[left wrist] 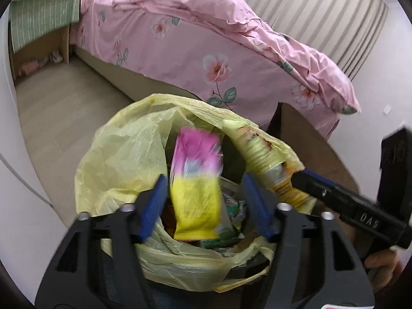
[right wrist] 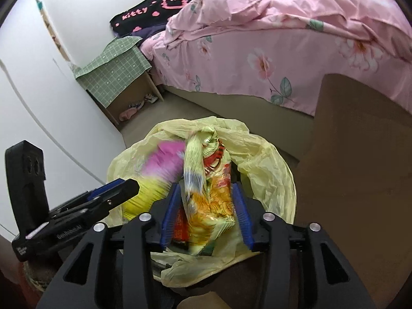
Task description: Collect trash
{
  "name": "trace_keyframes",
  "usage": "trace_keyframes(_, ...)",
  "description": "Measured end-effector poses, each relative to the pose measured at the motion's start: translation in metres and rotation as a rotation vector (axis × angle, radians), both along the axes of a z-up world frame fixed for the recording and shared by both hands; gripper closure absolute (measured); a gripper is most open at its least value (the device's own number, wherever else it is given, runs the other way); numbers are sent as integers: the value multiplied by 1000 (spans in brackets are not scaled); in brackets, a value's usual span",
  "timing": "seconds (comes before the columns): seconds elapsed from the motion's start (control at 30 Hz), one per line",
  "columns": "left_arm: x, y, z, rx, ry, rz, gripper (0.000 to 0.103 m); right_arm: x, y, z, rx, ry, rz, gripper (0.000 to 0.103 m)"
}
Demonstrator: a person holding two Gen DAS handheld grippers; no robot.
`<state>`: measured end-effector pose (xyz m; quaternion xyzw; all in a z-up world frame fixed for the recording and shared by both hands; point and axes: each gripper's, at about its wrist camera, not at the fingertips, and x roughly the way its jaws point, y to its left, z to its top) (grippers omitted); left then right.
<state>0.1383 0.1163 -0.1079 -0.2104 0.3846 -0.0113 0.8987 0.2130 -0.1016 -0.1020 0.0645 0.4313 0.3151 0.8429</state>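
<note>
A bin lined with a pale yellow plastic bag (left wrist: 123,154) stands on the floor by the bed; it also shows in the right wrist view (right wrist: 267,159). My left gripper (left wrist: 206,193) is open over the bin mouth; a pink and yellow snack wrapper (left wrist: 195,180) is blurred between its blue pads, free of them. My right gripper (right wrist: 206,206) is open too, with an orange and yellow crumpled snack packet (right wrist: 208,195) between its pads, not clamped. The pink wrapper (right wrist: 157,175) is blurred in the right wrist view. More wrappers lie inside the bag.
A bed with a pink floral cover (left wrist: 200,46) runs behind the bin. A bedside table under green cloth (right wrist: 116,72) stands at the wall, slippers beneath it. A brown board (right wrist: 360,154) stands right of the bin. White wall lies to the left.
</note>
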Motion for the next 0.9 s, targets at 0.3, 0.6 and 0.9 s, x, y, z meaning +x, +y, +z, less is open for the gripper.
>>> trace_keyframes(0.3,-28,-15,42,91,-85,6,15,-48,-39,36,-43,-129,-84,55)
trace_keyframes(0.6,-88,-85,78,242,-148,-156,15,-145,-96,72,-187,-270,-251,55)
trace_keyframes(0.9,-132,-117,95,322,-151,-168,15,-228,-128,74,-194,-258,-381,55)
